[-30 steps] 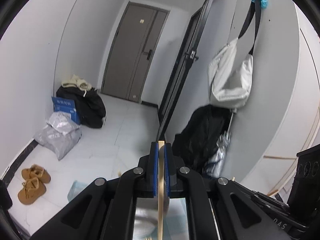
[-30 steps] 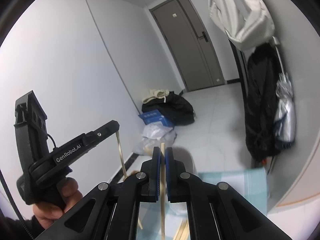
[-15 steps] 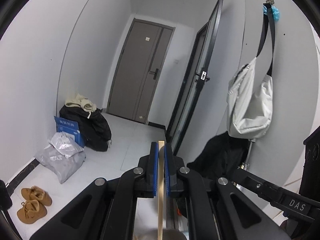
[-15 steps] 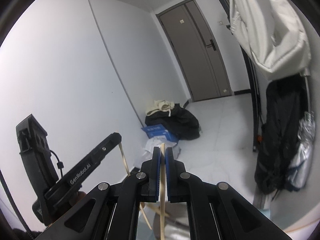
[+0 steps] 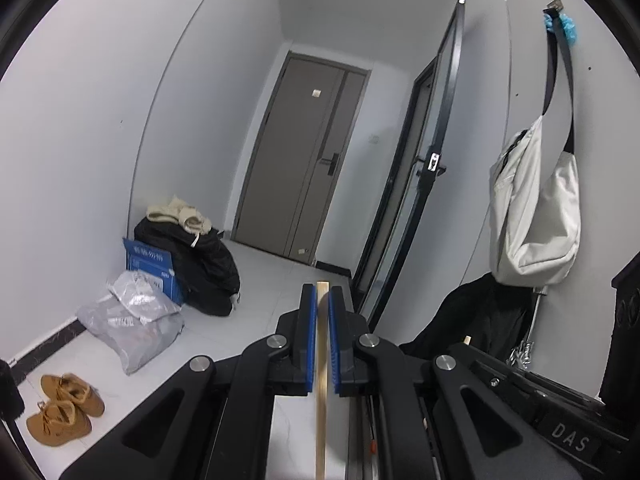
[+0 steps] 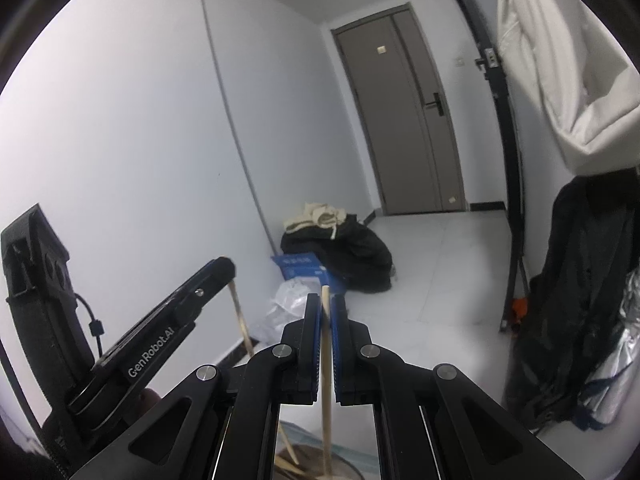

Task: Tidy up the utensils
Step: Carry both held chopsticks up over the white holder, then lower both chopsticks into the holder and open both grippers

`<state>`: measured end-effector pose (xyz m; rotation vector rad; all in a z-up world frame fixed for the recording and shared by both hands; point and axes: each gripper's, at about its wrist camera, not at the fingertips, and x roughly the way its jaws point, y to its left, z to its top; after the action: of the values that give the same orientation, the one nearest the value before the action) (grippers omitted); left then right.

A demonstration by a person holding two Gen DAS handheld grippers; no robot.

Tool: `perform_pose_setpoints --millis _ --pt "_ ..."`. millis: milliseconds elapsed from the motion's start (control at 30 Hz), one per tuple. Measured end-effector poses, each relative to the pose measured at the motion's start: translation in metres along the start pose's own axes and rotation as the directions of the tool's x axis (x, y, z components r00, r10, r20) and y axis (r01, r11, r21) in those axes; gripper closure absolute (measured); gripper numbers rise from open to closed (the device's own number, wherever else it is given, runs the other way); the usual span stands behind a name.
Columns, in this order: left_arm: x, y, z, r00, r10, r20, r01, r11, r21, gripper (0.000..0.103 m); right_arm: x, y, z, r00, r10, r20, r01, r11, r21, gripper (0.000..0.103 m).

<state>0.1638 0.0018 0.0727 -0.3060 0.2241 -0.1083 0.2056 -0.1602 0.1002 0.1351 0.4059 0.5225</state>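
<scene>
Ahead: open floor (image 5: 280,276) running to closed door (image 5: 308,176).
Left side: black bag (image 5: 200,272), blue box (image 5: 150,266), grey parcel (image 5: 132,320), shoes (image 5: 64,408) along wall.
Right side: hanging white bag (image 5: 536,216), dark coat (image 5: 480,320), glass door frame (image 5: 424,184).

- My left-hand chopstick (image 5: 321,380): pale wood, square-ended, pinched upright between blue pads, its tip level with theirs.
- My right-hand chopstick (image 6: 327,360): same wood, clamped likewise, lower end down among other sticks (image 6: 289,467) below.
</scene>
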Motion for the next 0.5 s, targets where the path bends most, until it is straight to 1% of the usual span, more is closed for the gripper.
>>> perform_pose_setpoints --millis 100,200,267,467,500 --pt "0.002 0.000 -0.005 1.000 -0.007 -0.009 0.007 1.000 0.001 0.100 0.002 0.002 -0.008 1.000 0.012 -0.015 -0.012 1.000 -0.020 0.099" --pt "0.000 -0.005 -0.010 1.000 -0.028 -0.003 0.028 0.999 0.041 0.100 -0.001 0.003 -0.012 1.000 0.021 -0.021 -0.022 0.999 -0.045 0.099" --pt "-0.003 -0.006 -0.014 1.000 -0.028 0.002 0.028 0.998 0.062 0.100 -0.001 0.005 -0.017 0.999 0.026 -0.030 -0.028 0.998 -0.056 0.099" --pt "-0.005 0.001 -0.019 0.998 -0.033 -0.049 0.035 0.998 0.047 0.100 0.004 0.006 -0.027 0.997 0.034 -0.075 -0.039 0.997 -0.067 0.099" --pt "-0.007 0.002 -0.019 0.998 -0.031 -0.059 0.033 0.998 0.048 0.100 0.010 0.004 -0.029 0.996 0.032 -0.082 -0.039 0.996 -0.075 0.099"
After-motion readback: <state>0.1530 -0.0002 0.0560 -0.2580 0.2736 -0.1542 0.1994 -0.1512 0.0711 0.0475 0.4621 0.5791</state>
